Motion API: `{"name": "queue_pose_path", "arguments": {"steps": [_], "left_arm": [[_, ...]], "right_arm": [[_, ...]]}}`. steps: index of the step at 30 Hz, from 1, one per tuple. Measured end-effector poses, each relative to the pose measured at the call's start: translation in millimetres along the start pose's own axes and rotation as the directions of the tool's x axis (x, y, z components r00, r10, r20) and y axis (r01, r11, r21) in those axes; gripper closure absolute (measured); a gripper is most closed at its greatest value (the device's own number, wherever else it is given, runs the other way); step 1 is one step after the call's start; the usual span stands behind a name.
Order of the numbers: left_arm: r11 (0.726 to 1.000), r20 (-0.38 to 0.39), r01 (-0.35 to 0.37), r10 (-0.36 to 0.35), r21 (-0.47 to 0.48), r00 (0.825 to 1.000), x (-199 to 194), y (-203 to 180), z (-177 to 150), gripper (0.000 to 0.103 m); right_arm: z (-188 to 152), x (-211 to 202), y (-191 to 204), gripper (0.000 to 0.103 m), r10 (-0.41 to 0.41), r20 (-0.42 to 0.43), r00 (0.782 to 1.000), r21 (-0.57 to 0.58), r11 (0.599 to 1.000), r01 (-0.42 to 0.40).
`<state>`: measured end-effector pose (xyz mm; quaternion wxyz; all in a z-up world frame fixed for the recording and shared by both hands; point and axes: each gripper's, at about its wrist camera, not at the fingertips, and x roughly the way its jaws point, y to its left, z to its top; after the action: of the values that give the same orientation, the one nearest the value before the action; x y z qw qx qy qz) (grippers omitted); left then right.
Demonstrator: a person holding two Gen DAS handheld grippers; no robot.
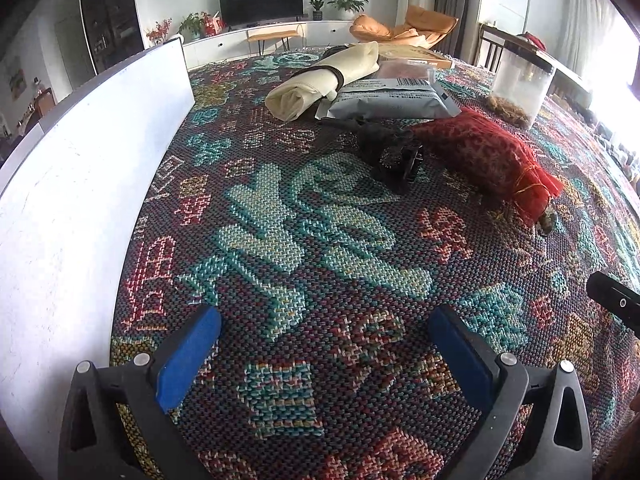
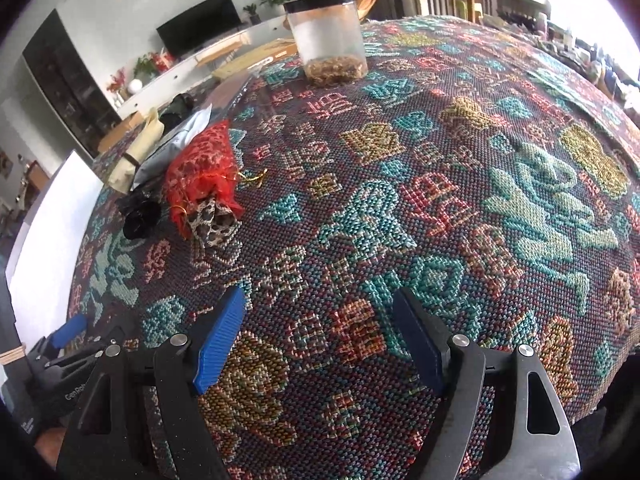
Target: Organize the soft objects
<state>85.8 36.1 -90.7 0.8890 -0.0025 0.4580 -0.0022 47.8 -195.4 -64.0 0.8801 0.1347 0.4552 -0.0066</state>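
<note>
While both pairs of blue-padded fingers stand wide and empty, left gripper (image 1: pixel 324 344) and right gripper (image 2: pixel 320 336), over the woven patterned surface (image 1: pixel 280 240), we judge the soft things at about one o'clock in the left view. Rolled cream cloth (image 1: pixel 320 80): light, floppy, best pinched mid-roll at its dark band. Red mesh pouch (image 1: pixel 480 152): light, squashy; take its gathered neck. Black crumpled mesh bag (image 1: pixel 394 152): flimsy, pinch anywhere.
</note>
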Motion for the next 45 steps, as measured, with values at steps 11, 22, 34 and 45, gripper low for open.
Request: {"name": "queue_pose_path", "arguments": {"steps": [11, 22, 34, 45], "left_arm": [[1.0, 0.0, 0.0, 0.0, 0.0, 1.0, 0.2, 0.3, 0.6, 0.0], [1.0, 0.001, 0.0, 0.0, -0.001, 1.0, 0.0, 0.2, 0.5, 0.0], [1.0, 0.001, 0.0, 0.0, -0.001, 1.0, 0.4, 0.1, 0.6, 0.0], [1.0, 0.002, 0.0, 0.0, -0.001, 1.0, -0.2, 0.2, 0.3, 0.0]], "right_arm": [[-1.1, 3.6, 6.7, 0.02, -0.034, -0.014, 0.999, -0.043, 0.999, 0.033], [-1.5, 7.2, 13.1, 0.018, -0.054, -0.021, 0.998, -0.068, 0.996, 0.053], [-1.6, 7.3, 13.0, 0.018, -0.059, -0.022, 0.998, -0.072, 0.996, 0.057], [-1.9, 6.7, 13.0, 0.018, -0.059, -0.021, 0.998, -0.072, 0.996, 0.057]]}}
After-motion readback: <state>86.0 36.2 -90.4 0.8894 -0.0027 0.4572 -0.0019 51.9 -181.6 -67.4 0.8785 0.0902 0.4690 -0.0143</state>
